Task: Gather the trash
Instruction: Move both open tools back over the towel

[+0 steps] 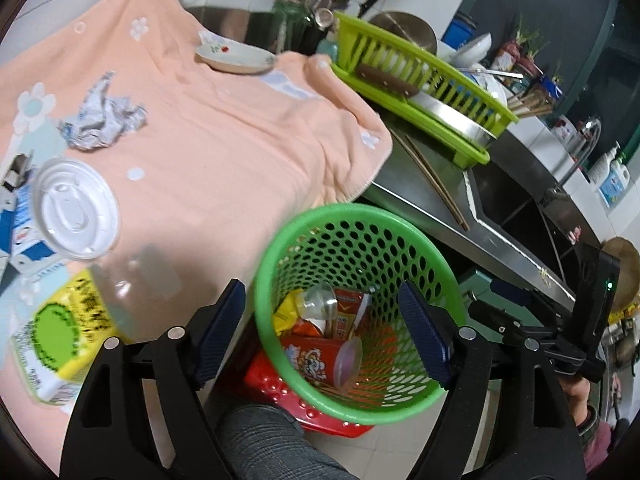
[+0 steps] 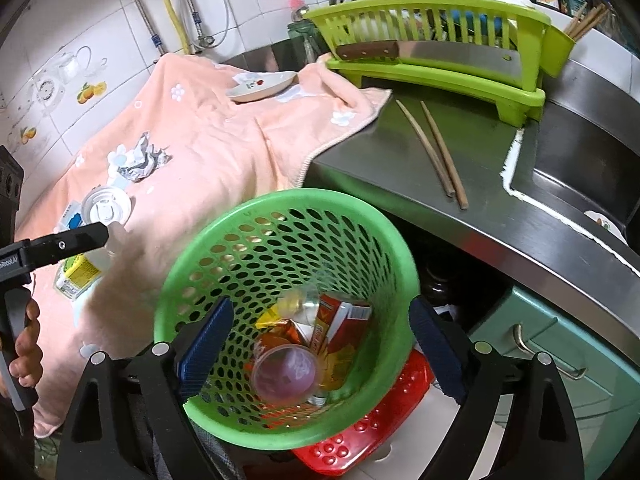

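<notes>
The peach towel covered the counter as a work surface, left of and beyond both tools. The green basket sat on a red stool below both, ready for drops, wrappers already inside. The crumpled paper and white lid lay uncollected on the towel. Left gripper and right gripper angled down over the basket, jaws spread, holding nothing.

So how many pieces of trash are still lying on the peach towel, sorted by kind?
Crumpled paper ball: 1
Clear plastic cup with white lid: 1
Blue and white carton: 1
Yellow and green carton: 1
Total: 4, leaving out the plate
</notes>
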A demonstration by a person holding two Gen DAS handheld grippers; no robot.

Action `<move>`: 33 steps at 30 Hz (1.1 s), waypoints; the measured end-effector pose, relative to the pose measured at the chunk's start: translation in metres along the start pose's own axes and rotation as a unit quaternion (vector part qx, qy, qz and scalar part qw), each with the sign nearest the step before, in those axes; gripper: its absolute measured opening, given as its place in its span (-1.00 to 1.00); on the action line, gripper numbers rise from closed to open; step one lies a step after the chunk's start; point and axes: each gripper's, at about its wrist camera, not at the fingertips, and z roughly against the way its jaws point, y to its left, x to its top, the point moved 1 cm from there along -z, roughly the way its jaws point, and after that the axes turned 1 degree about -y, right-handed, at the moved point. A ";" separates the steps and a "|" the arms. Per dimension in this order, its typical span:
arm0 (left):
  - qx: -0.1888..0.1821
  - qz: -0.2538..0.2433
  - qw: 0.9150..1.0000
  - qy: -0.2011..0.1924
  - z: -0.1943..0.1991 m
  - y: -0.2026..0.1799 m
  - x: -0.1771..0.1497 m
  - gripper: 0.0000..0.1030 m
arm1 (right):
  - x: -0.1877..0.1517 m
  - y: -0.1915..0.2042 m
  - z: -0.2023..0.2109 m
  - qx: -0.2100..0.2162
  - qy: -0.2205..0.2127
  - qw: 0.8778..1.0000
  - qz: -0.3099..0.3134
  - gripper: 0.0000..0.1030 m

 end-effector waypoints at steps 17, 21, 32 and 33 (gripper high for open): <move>0.042 0.024 0.997 -0.066 0.067 0.046 0.008 0.60 | 0.015 0.066 -0.010 0.046 0.005 0.998 0.047 0.74; 0.054 0.032 0.995 -0.078 0.079 0.058 0.009 0.63 | 0.018 0.089 -0.014 0.061 0.007 0.996 0.067 0.74; 0.081 0.061 0.989 -0.106 0.109 0.096 0.012 0.67 | 0.025 0.153 -0.025 0.091 0.012 0.988 0.124 0.76; 0.082 0.063 0.989 -0.107 0.111 0.099 0.012 0.67 | 0.026 0.158 -0.026 0.094 0.013 0.987 0.128 0.76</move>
